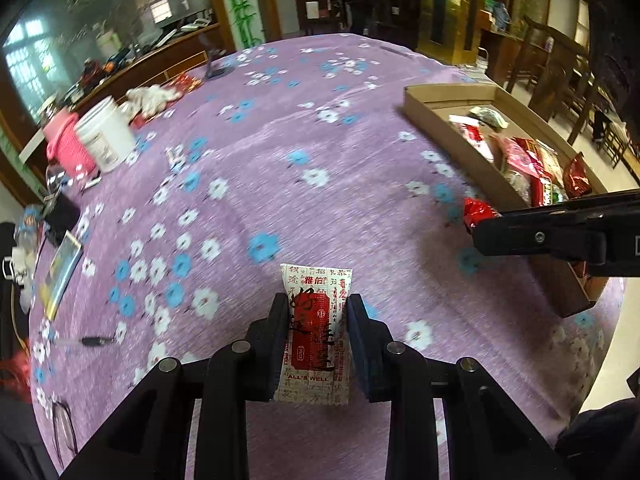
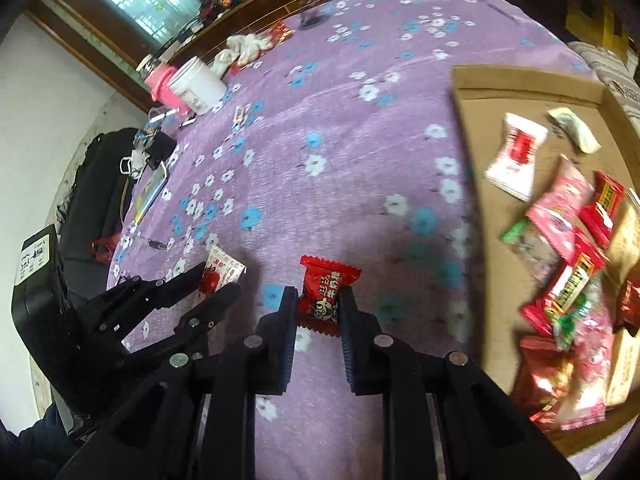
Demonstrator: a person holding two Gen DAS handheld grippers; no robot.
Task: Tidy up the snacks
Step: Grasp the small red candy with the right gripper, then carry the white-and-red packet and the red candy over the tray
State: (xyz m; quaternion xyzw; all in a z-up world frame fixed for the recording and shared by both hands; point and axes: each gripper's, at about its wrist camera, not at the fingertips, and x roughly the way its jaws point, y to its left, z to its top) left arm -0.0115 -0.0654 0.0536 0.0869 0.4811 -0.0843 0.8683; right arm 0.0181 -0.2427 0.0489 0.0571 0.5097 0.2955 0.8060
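1. Risk, left side: the left tongs (image 1: 318, 320) pinch a white-and-red sachet (image 1: 316, 332) by its thin edges only. Such a flat, slick packet could twist or slide out on the way to the box (image 1: 448, 136), which lies well off to the right on the desk (image 1: 320, 140).
2. Risk, right side: the right tongs (image 2: 318, 304) grip a red candy (image 2: 324, 296) low on its wrapper. The crinkled film may give, and the candy could drop onto the desk short of the box wall.
3. Risk, both: the two tools are near each other in the right wrist view. If both head for the box together they could knock, and a jolt might shake a packet loose.
4. Risk, box: the snack pile (image 2: 572, 276) fills the near end, so a careless drop there may spill over the low rim. The far end has bare cardboard.
5. Left tongs: closed to a narrow gap, clamped on the sachet, held above the desk.
6. Right tongs: likewise nearly closed, clamped on the red candy, just left of the box.
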